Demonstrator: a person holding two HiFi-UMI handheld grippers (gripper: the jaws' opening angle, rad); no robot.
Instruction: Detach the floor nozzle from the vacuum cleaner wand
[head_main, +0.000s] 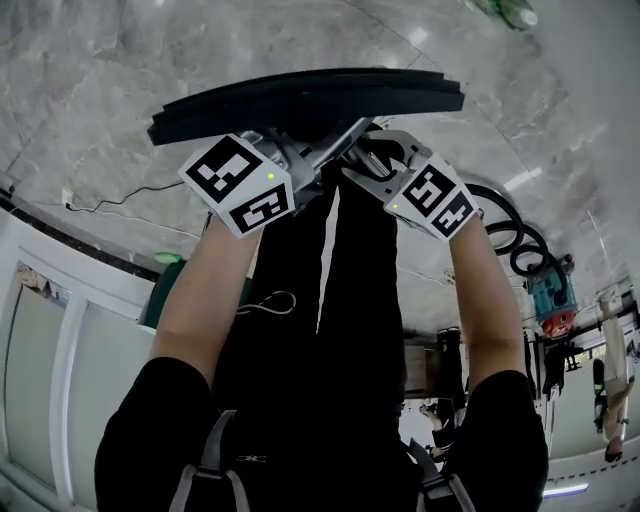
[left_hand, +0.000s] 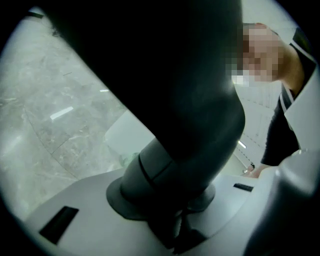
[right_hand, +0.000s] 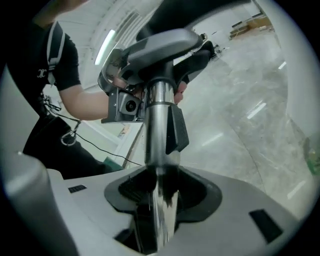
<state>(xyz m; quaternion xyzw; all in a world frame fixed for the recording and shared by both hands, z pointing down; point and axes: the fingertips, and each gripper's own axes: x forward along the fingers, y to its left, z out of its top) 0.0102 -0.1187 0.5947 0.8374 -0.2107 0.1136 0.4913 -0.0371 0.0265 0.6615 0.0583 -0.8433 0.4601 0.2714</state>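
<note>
In the head view the black floor nozzle (head_main: 300, 100) is held up crosswise in front of me, with the silver wand (head_main: 338, 147) running back from its neck. My left gripper (head_main: 300, 160) is shut on the nozzle's neck. In the left gripper view that dark, grey-collared neck (left_hand: 190, 125) fills the space between the jaws of my left gripper (left_hand: 175, 220). My right gripper (head_main: 362, 162) is shut on the wand. The chrome wand (right_hand: 157, 125) rises from the jaws of my right gripper (right_hand: 155, 210) towards the nozzle's joint (right_hand: 160, 45).
A coiled black hose (head_main: 505, 225) and a teal vacuum canister (head_main: 550, 295) lie on the marble floor at the right. White cabinet fronts (head_main: 60, 340) and a thin cable (head_main: 110, 205) are at the left. A person (left_hand: 295, 100) stands close by.
</note>
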